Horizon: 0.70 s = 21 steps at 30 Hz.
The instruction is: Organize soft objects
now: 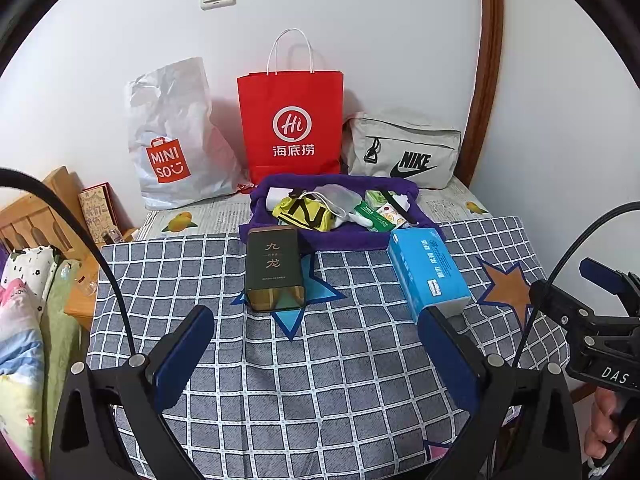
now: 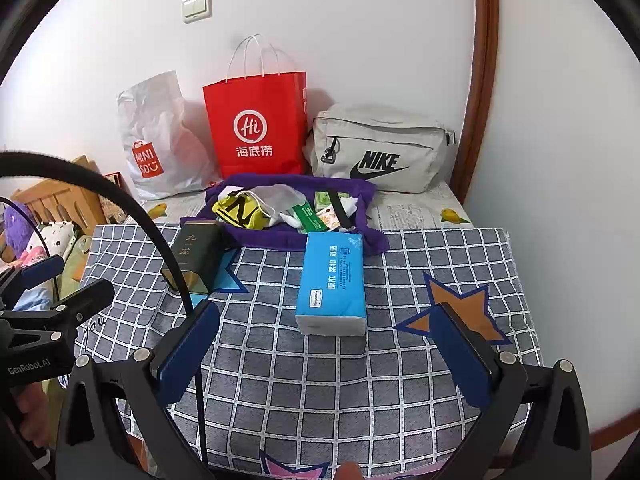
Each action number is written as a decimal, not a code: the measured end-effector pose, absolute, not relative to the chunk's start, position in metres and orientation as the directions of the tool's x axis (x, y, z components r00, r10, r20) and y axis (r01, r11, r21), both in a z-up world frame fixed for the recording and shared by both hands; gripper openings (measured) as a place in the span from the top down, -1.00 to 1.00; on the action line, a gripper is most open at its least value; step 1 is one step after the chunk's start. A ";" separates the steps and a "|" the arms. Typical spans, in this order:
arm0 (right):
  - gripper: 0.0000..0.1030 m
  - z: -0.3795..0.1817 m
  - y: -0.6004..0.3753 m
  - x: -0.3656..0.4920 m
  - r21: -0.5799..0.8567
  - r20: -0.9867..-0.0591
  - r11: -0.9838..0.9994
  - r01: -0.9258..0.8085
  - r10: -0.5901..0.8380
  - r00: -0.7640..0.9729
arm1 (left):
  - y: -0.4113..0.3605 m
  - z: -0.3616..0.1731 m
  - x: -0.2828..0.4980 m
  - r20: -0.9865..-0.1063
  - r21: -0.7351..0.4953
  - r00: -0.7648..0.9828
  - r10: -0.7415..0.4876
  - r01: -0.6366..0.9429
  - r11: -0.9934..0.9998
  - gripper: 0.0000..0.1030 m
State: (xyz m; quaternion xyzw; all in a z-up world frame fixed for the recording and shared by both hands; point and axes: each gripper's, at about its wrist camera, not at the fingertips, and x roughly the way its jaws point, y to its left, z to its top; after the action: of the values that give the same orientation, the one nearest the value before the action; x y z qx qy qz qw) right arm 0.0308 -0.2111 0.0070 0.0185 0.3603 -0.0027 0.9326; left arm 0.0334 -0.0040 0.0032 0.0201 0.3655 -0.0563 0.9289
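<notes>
Left gripper (image 1: 316,344): jaws spread wide, nothing between them, hovering over the checked cloth (image 1: 328,392).
Right gripper (image 2: 326,344): likewise spread wide and empty above the same cloth.

Blue tissue pack (image 2: 332,280): lies flat at 12 o'clock from the right gripper, just ahead of its fingertips; from the left gripper, at 1 o'clock.
Dark tin (image 1: 274,268): lies on a blue star at 12 o'clock from the left gripper. It looks rigid.
Purple tray (image 1: 340,236): beyond both, its front edge touching the tissue pack. Contents: yellow-and-black pouch (image 1: 304,210), mesh bag (image 1: 336,196), green-and-white packets (image 1: 382,214).
Back row at the wall: white plastic bag (image 1: 176,136), red paper bag (image 1: 292,124), grey Nike bag (image 1: 404,152).

Stage: undetermined. Small soft items lie in the tray, while the tissue pack lies outside it. This fits sorting under way or items yet to be moved elsewhere.
Any grasp on the pack calls for a wide, gentle pinch across its short sides, since it will likely squash.
</notes>
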 end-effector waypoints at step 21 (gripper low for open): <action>-1.00 0.006 -0.211 0.031 0.030 -0.673 0.999 0.015 0.009 0.740 | -0.005 0.003 0.032 -0.683 -0.004 0.724 -0.091 0.122 0.993 -0.99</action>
State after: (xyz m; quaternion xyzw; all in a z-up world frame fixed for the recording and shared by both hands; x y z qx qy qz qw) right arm 0.0314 -0.2108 0.0065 0.0167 0.3608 -0.0017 0.9325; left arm 0.0319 -0.0051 0.0033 0.0208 0.3668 -0.0575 0.9283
